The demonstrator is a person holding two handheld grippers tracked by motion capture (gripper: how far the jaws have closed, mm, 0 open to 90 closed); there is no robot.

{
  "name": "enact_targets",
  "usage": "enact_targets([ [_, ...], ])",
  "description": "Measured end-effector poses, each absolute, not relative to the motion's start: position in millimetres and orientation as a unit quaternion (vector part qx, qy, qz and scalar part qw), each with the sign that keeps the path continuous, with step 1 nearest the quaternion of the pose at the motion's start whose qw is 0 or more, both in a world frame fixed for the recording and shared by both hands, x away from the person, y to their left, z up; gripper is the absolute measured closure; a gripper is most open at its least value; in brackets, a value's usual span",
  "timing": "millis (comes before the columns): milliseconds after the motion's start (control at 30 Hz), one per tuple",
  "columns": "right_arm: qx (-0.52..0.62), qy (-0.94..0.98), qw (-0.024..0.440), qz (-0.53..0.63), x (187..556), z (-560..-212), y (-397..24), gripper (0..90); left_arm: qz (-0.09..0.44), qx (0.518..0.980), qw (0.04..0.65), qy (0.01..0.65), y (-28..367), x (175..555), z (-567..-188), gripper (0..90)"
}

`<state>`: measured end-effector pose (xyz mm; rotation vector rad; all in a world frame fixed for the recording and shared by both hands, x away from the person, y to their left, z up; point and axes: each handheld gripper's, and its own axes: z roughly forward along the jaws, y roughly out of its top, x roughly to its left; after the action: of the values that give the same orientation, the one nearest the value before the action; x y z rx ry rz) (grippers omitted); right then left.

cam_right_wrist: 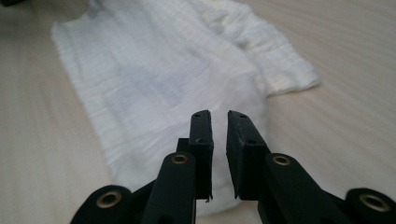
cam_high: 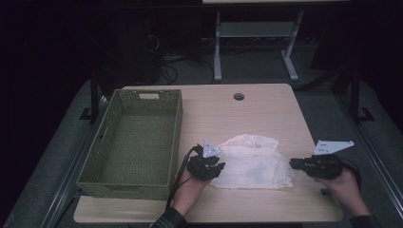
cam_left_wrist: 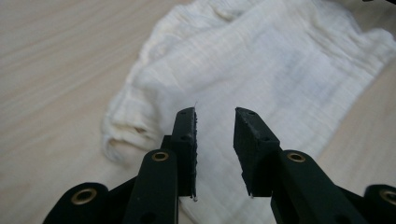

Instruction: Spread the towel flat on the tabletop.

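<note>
A white cloth [cam_high: 252, 164] lies flattened and roughly folded on the desk [cam_high: 266, 114], near the person's edge and a little right of centre. Its long axis runs left to right, so each short end faces one hand. The left hand-held gripper [cam_high: 215, 167] sits at the cloth's left edge, touching or just over it; the right hand-held gripper [cam_high: 295, 164] sits at the right edge, pointing inward. Both are about equally near, one at each end.

In the left gripper view the left hand-held gripper's [cam_left_wrist: 215, 135] jaws stand apart with a clear gap, the cloth [cam_left_wrist: 261, 70] spread beyond and beneath them, nothing pinched. In the right gripper view the right hand-held gripper's [cam_right_wrist: 218, 135] jaws are nearly together, only a narrow slit between them and no fabric in it; the cloth [cam_right_wrist: 159, 79] lies ahead and below.

A green woven basket [cam_high: 135, 140] stands empty at the left of the desk, just beyond the left hand. Judging from this, the cloth would travel leftward to reach it, and the left hand lies between cloth and basket.
</note>
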<state>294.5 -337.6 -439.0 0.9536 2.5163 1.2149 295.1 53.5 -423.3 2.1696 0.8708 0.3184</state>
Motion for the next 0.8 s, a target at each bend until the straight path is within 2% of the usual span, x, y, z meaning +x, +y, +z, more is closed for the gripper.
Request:
enact_targets([
  [333, 0.339, 0.842, 0.107, 0.407, 357.1, -437.0, -322.3, 78.5, 0.125, 0.846, 0.378, 0.355, 51.0, 326.2, -430.5, 68.1],
  [800, 0.377, 0.837, 0.115, 0.378, 400.8, -455.6, -313.1, 70.5, 0.122, 0.845, 0.380, 0.357, 52.5, 329.5, -432.7, 66.5],
])
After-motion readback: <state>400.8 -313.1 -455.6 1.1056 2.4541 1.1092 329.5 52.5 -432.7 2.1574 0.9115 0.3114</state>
